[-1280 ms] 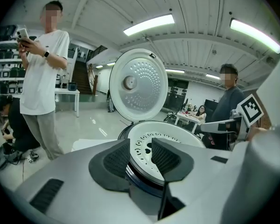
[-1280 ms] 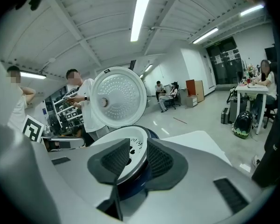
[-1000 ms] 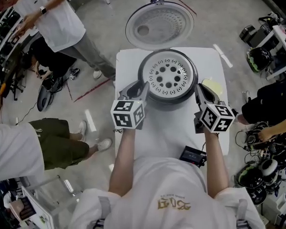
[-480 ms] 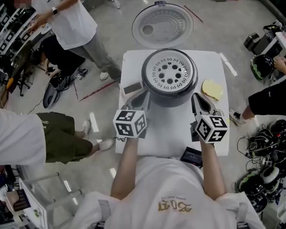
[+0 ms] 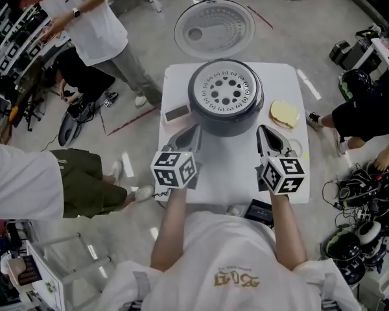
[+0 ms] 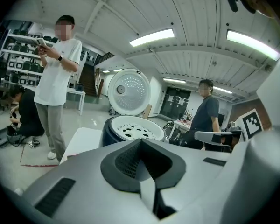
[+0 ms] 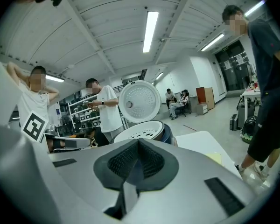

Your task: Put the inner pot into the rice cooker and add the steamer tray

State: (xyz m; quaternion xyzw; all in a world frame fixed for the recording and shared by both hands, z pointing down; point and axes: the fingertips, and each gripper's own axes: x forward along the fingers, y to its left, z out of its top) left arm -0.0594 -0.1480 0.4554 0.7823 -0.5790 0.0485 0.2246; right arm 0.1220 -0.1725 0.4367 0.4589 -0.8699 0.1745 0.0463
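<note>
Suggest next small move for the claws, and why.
Likely just park both on the white table: the white perforated steamer tray already sits in the dark round rice cooker, and the left claw and right claw are shut, empty, apart from it. Its round lid stands open, perhaps next.

Both grippers have drawn back toward the bottom of the frame, away from the rice cooker [image 5: 225,120]. A second ago the left gripper [image 5: 193,132] had its tips close beside the cooker's left flank, and the right gripper [image 5: 262,132] was close beside its right flank. Now each is apart from it over bare tabletop [image 5: 233,167].

The left gripper's jaws, apart a second ago, are together with nothing between them, and the right's narrow gap has closed too.

With the grippers withdrawn, a small brown block [image 5: 177,115] left of the cooker and a yellow pad [image 5: 284,114] at its right are uncovered.
</note>
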